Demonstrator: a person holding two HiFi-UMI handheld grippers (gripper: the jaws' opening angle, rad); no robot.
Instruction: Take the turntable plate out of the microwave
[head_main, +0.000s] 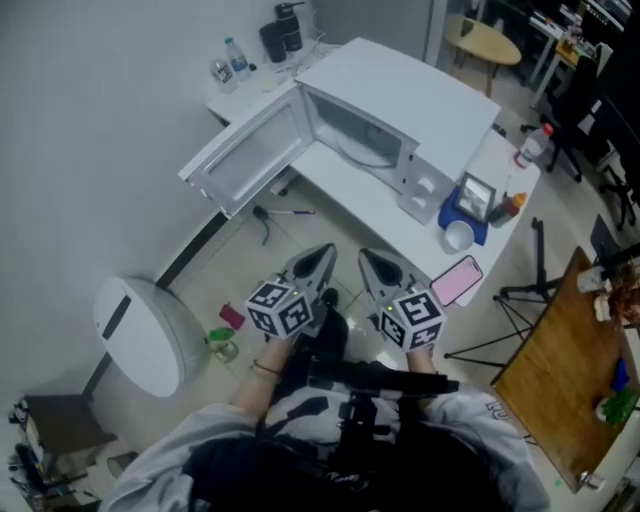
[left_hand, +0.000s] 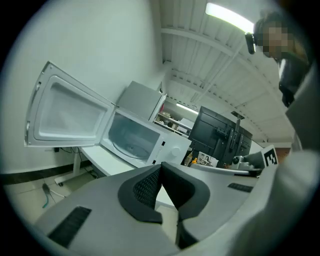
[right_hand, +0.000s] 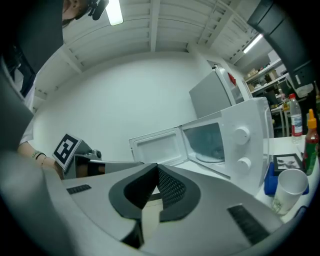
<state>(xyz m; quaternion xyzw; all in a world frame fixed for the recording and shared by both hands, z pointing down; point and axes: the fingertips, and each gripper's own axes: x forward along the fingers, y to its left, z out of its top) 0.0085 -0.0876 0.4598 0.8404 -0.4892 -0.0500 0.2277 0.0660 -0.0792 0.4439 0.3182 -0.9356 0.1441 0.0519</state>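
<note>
Left gripper (left_hand: 161, 169): jaws pressed together, nothing between them. Right gripper (right_hand: 156, 168): same, pads closed on each other, empty. Both are held side by side, well short of the microwave (head_main: 400, 95), out in front of its desk (head_main: 345, 190), pointing roughly level toward it.

Next out, on the desk edge to the right of the microwave: pink phone (head_main: 458, 281), then a white paper cup (head_main: 458, 236) just beside a blue box (head_main: 463, 212).

Microwave door (head_main: 250, 155) is swung fully open to the left. Turntable plate (head_main: 365, 152) lies flat on the floor of the microwave cavity, well apart from both grippers; both gripper views see it through the opening.

Behind the microwave, at the far left corner of the desk: a small bottle (head_main: 237, 58) and a dark container (head_main: 283, 33).
</note>
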